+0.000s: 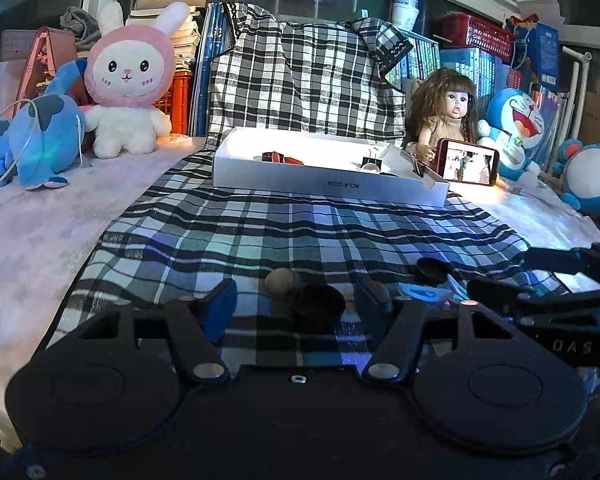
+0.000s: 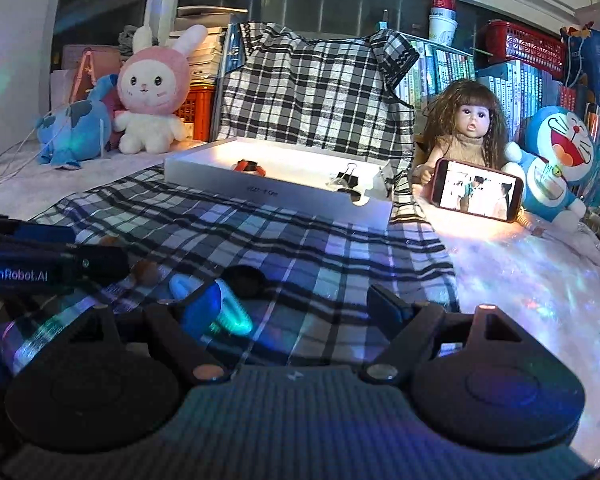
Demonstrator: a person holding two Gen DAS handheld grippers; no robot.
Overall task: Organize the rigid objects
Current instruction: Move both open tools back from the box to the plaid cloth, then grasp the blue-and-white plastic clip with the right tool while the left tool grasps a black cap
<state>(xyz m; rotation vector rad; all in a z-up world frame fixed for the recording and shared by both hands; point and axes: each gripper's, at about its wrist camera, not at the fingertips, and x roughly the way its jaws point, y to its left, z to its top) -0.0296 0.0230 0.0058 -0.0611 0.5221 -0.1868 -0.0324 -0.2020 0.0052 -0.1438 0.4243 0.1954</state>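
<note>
My left gripper (image 1: 296,304) hangs low over the checked cloth (image 1: 300,232), jaws apart. A dark round lid-like piece (image 1: 317,306) lies between its fingers, close to the right pad, with a gap on the left. A beige egg-shaped ball (image 1: 282,280) sits just beyond it. My right gripper (image 2: 296,308) is open over bare cloth. A pale blue-green translucent piece (image 2: 232,312) lies by its left finger, and a dark round piece (image 2: 246,280) lies ahead. The white box (image 1: 327,184) (image 2: 276,196) farther back holds red-and-black pieces (image 1: 276,157) and binder clips (image 2: 345,174).
A phone (image 2: 477,194) with a lit screen leans on a doll (image 2: 465,124) right of the box. Plush toys stand at both sides: a pink rabbit (image 1: 128,80), a blue animal (image 1: 36,136) and a blue cat (image 2: 555,160). Books and crates line the back.
</note>
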